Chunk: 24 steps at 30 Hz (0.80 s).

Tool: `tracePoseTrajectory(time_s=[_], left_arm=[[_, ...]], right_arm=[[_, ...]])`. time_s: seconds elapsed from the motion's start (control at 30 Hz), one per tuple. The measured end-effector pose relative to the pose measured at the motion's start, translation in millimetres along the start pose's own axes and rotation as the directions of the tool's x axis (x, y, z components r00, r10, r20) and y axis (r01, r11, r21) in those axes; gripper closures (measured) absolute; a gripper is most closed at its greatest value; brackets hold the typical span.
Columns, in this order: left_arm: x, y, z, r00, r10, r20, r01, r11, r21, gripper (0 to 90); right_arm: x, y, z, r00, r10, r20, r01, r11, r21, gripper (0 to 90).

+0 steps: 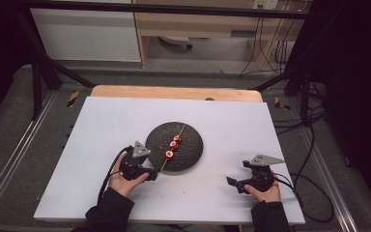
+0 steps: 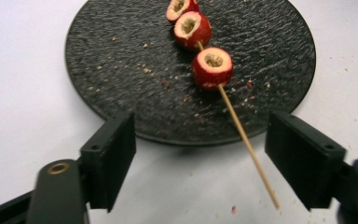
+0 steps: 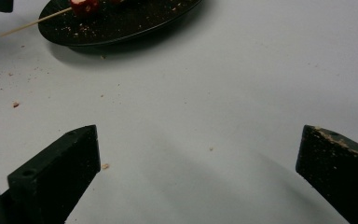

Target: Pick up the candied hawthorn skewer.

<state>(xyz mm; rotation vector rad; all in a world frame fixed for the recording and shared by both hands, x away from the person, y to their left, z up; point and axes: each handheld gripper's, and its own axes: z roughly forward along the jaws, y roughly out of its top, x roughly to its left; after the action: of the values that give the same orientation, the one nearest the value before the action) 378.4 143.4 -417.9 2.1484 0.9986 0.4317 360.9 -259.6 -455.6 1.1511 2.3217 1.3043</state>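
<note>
From above, the left gripper (image 1: 150, 176) lies low on the white table (image 1: 101, 145) in the person's left hand (image 1: 121, 182), pointing at the near end of the skewer (image 1: 173, 147), which rests across the black plate (image 1: 191, 154). The right gripper (image 1: 234, 183) sits well apart on the right, level, in the right hand (image 1: 265, 191). Along the left gripper, its jaws stand apart on either side of the skewer's bare stick (image 2: 249, 149), not touching it; three red fruit pieces (image 2: 212, 68) sit on the plate (image 2: 121, 70). Along the right gripper, the jaws gape wide over bare table (image 3: 214, 116), holding nothing.

A lab: black metal frame (image 1: 43, 72) and loose cables (image 1: 270, 43) ring the table.
</note>
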Motion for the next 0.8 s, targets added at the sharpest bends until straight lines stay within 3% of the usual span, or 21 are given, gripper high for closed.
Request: tracePoseTrajectory(time_s=[0.23,0.37,0.8], left_arm=[[-8.4,7.9,15.1,0.9997,-0.023,0.0,0.023,0.9994,0.024,40.4],[-12.7,11.0,21.7,0.9995,-0.031,0.0,0.031,0.9989,0.036,54.3],[-21.7,9.7,30.9,0.9983,-0.038,-0.044,0.04,0.9983,0.044,75.6]], right_arm=[[0.0,0.1,0.0,1.0,0.002,-0.001,-0.002,1.0,-0.001,0.8],[0.0,0.0,0.4,1.0,0.001,-0.001,-0.001,1.0,-0.003,0.8],[0.0,0.1,-0.2,1.0,0.0,-0.002,0.0,1.0,-0.008,0.9]])
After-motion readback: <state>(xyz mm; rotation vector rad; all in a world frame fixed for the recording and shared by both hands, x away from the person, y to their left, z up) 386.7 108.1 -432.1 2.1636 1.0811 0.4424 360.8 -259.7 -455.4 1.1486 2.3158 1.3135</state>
